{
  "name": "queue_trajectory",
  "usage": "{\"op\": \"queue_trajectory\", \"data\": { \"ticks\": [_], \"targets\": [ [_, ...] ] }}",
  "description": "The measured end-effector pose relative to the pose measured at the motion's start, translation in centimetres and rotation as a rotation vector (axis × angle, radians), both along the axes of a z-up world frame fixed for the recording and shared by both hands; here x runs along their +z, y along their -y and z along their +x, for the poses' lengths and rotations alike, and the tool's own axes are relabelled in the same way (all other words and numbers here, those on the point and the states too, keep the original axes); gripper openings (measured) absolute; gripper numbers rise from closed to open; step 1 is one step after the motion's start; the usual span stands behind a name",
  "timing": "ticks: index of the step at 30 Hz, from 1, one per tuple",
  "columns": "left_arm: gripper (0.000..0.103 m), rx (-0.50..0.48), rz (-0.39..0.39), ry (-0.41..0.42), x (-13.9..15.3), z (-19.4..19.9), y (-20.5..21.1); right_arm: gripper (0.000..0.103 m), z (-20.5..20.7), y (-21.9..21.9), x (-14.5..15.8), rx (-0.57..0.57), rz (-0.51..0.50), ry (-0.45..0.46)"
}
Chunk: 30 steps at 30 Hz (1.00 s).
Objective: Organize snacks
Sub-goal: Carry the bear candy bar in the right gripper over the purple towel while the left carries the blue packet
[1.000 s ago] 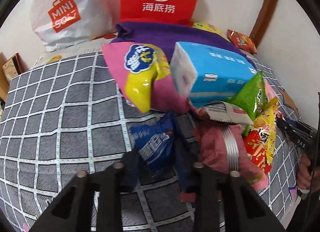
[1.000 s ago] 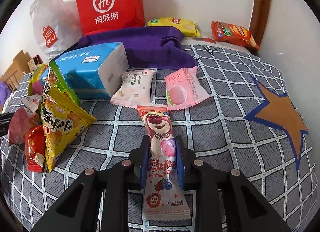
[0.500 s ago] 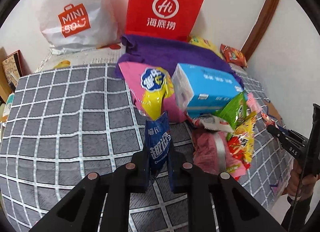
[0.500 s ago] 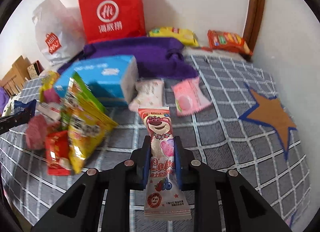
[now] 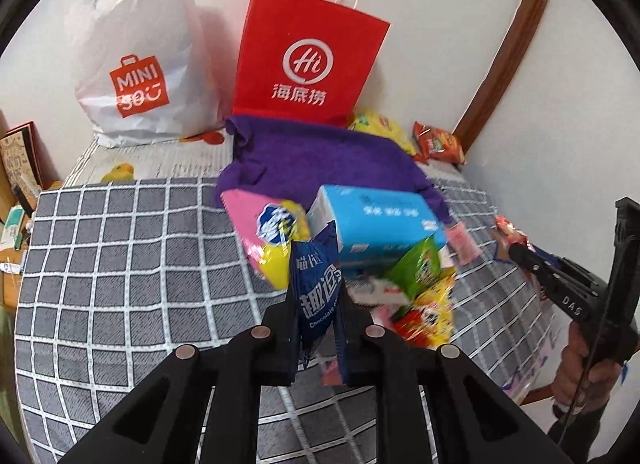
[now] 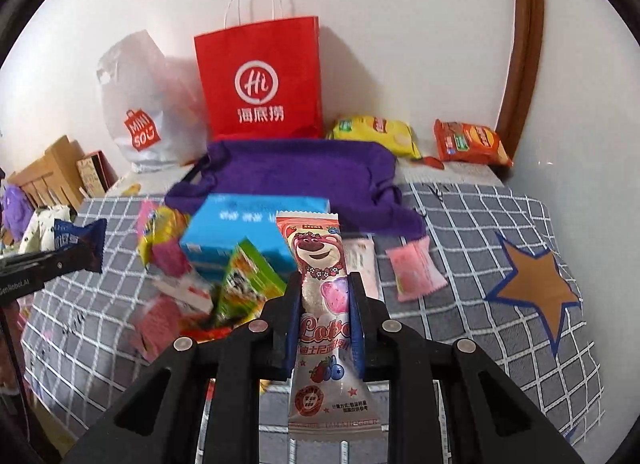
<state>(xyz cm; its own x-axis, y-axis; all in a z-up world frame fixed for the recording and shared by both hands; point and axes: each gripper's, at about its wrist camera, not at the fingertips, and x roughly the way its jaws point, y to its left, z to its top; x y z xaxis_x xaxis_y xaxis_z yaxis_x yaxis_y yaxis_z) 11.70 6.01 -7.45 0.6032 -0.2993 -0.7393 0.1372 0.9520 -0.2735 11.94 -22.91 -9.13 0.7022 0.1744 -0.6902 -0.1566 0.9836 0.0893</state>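
The left gripper (image 5: pixel 318 328) pinches a dark blue foil cookie packet (image 5: pixel 316 292) and the right gripper (image 6: pixel 325 316) a pink bear-printed candy wrapper (image 6: pixel 326 304), both slick enough that either could slip out onto the snack pile (image 6: pixel 224 264) ahead.

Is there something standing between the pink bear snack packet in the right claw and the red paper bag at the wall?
Yes. The pink bear snack packet is held above the bed; between it and the red paper bag lie a blue tissue box and a purple cloth.
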Motion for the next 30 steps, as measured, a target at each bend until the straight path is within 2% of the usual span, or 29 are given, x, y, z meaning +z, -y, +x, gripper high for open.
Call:
{"op": "queue_trajectory", "data": {
  "ticks": [15, 22, 30],
  "targets": [
    [0.013, -0.034, -0.022, 0.04, 4.8, 4.7, 2.4, 0.021, 4.5, -0.9, 3.3, 0.001, 0.043, 0.023],
    [0.014, -0.027, -0.004, 0.04, 5.9, 8.3, 2.8, 0.021, 8.6, -2.4, 5.4, 0.028, 0.059, 0.059],
    [0.013, -0.013, 0.023, 0.024, 5.7, 12.4, 2.4, 0.021, 13.8, -4.5, 6.8, 0.064, 0.071, 0.084]
  ]
}}
